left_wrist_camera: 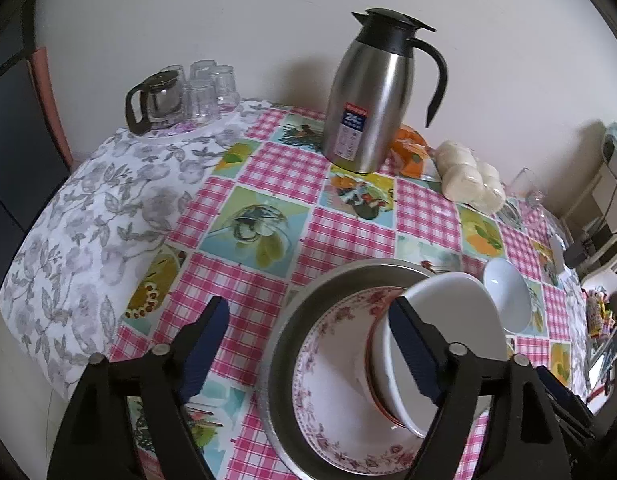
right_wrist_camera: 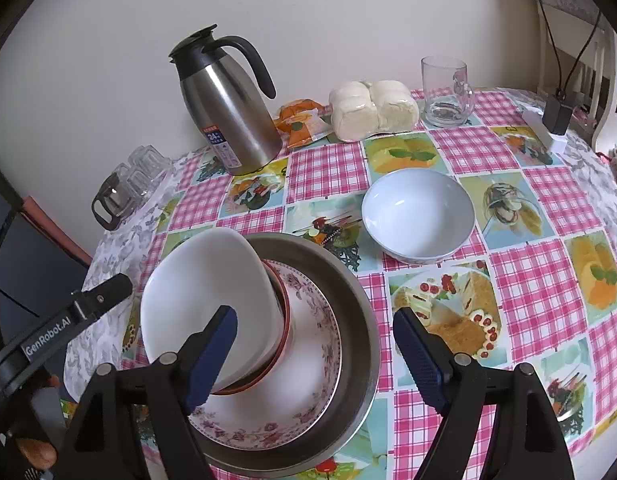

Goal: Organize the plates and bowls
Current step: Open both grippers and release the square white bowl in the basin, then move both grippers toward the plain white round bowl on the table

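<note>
A steel pan (right_wrist_camera: 360, 308) holds a floral plate (right_wrist_camera: 308, 392), a red-rimmed dish (right_wrist_camera: 282, 308) and a tilted white bowl (right_wrist_camera: 212, 280) leaning on them. The stack also shows in the left wrist view: pan (left_wrist_camera: 308, 300), floral plate (left_wrist_camera: 328, 380), white bowl (left_wrist_camera: 460, 320). A second white bowl (right_wrist_camera: 418, 214) stands alone on the cloth, also in the left wrist view (left_wrist_camera: 506, 296). My left gripper (left_wrist_camera: 308, 344) is open over the stack's left side. My right gripper (right_wrist_camera: 314, 348) is open above the stack, empty.
A steel thermos jug (right_wrist_camera: 228, 108) stands at the back, with an orange packet (right_wrist_camera: 300, 124), wrapped buns (right_wrist_camera: 372, 108) and a glass mug (right_wrist_camera: 446, 92). A glass teapot and tumblers (left_wrist_camera: 180, 92) sit at the far left. The table edge (left_wrist_camera: 48, 280) drops off left.
</note>
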`<state>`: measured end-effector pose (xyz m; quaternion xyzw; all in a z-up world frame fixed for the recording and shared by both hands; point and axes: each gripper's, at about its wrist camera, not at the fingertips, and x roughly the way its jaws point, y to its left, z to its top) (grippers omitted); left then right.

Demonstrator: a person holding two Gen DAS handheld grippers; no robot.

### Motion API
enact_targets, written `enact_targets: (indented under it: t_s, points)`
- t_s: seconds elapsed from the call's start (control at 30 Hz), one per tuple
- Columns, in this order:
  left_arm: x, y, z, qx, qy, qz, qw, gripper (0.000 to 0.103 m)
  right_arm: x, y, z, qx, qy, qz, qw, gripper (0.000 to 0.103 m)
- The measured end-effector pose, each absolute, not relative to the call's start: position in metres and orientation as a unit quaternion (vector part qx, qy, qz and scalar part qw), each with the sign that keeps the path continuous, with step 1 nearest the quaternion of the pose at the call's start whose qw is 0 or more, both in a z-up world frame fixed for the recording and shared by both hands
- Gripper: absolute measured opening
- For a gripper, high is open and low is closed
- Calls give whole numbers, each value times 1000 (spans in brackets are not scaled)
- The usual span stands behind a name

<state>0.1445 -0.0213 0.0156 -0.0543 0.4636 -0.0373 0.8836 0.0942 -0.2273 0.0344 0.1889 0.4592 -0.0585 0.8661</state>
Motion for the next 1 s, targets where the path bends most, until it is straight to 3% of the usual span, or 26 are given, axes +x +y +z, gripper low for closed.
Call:
enact_targets:
  t_s: [0.07, 0.13, 0.2, 0.33, 1.0]
  points:
    - [145, -18, 14, -55, 463, -28, 884, 85, 94, -227, 35, 186, 459, -58, 867, 88]
    - [145, -15, 13, -61, 463, -22, 884, 85, 93, -227, 35, 185, 458, -59, 868, 99]
    - [145, -12, 13, -66, 462, -17, 884, 86, 92, -228, 35, 184, 457, -60, 868, 101]
    - [145, -7, 13, -77, 459, -5, 885, 92, 91, -230, 36, 179, 456, -62, 870, 103]
    - [127, -67, 43, -44, 419, -40, 906, 93, 66, -278, 42, 206, 439, -91, 870, 103]
